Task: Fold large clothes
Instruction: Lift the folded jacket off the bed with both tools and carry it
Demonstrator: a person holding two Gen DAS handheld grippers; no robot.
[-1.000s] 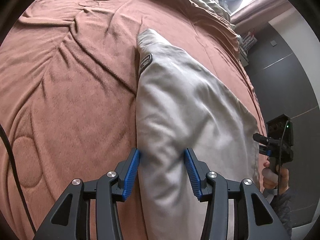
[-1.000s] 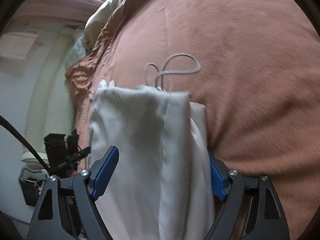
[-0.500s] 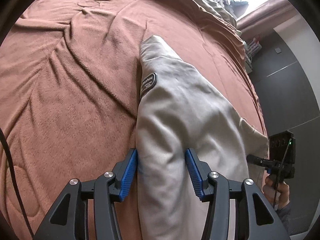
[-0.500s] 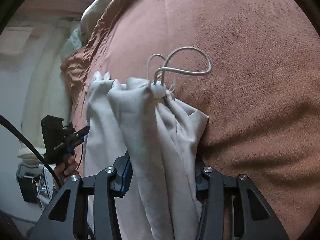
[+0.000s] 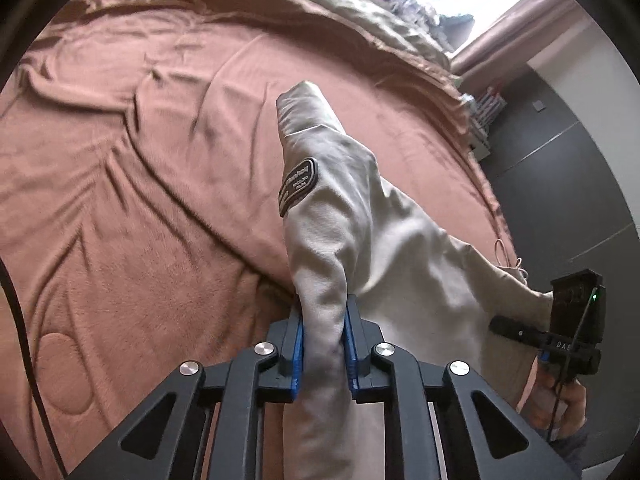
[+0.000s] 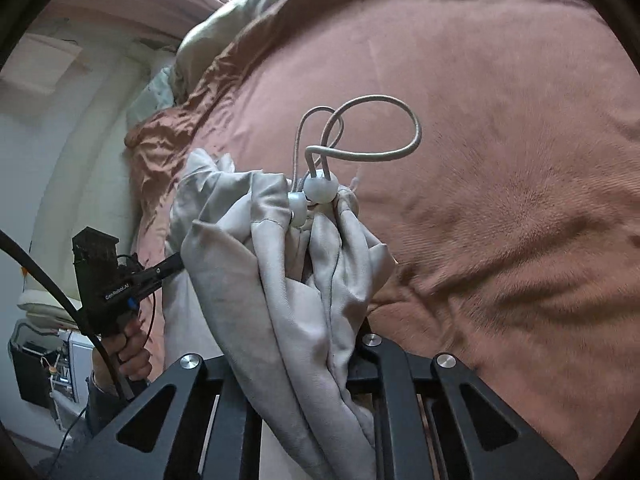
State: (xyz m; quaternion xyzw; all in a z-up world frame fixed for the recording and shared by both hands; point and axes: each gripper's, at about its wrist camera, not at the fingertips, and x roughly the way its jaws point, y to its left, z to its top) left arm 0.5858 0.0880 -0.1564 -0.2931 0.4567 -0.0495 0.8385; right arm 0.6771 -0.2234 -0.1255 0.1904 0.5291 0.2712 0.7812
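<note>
We are gripping a pale grey garment [image 5: 384,240] on a bed spread with a brown blanket [image 5: 140,200]. Our left tongs [image 5: 323,344] have just been closing, and their blue pads are now pinching a bunched fold of the garment between them. A dark oval patch [image 5: 298,186] sits on the fabric just beyond the left tongs, and past that patch the cloth tapers to a blunt end lying on the blanket.

Our right tongs [image 6: 320,360] have also just been closing; the fabric is bundled between the black arms and hides the pads (they are shut tight on it). Beyond the right tongs, two white toggles [image 6: 320,190] are sitting at the gathered hem, with a grey cord [image 6: 372,148] looping from them over the blanket.

In the left wrist view the right hand [image 5: 560,404] is showing at the garment's far right edge; in the right wrist view the left hand [image 6: 128,348] is showing to the left of the garment. An olive quilt [image 5: 352,12] is lying crumpled along the blanket's far edge.
</note>
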